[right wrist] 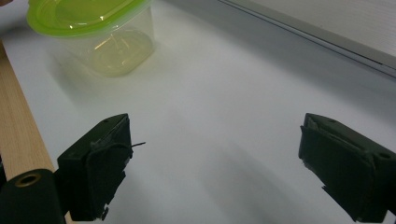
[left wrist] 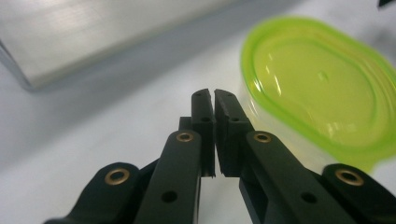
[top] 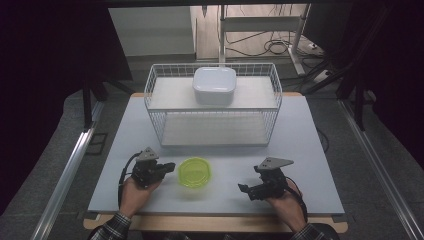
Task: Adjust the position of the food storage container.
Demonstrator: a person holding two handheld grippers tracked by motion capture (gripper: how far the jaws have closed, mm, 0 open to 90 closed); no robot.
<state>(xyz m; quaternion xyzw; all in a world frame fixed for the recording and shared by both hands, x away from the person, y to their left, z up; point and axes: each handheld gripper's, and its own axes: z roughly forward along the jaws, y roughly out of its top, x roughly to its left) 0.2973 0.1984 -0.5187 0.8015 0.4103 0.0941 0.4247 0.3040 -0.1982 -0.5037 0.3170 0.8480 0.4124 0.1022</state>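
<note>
Black claws (top: 168, 166) with brass rivets, grey plates; plaid sleeves (top: 116, 227).

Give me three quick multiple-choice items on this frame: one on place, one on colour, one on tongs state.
1. Where is the white lidded box?
A. on the wire rack's top shelf
B. on the table in front of the rack
C. held in a hand

2. What colour is the lid of the clear container?
A. red
B. yellow-green
C. blue

3. How do the tongs stand?
A. both shut
B. left open, right shut
C. left shut, right open

Key: 1 A, it sits atop the wire rack. 2 B, bright lime lid. 3 C, left tongs meet; right tongs gape wide.
</note>
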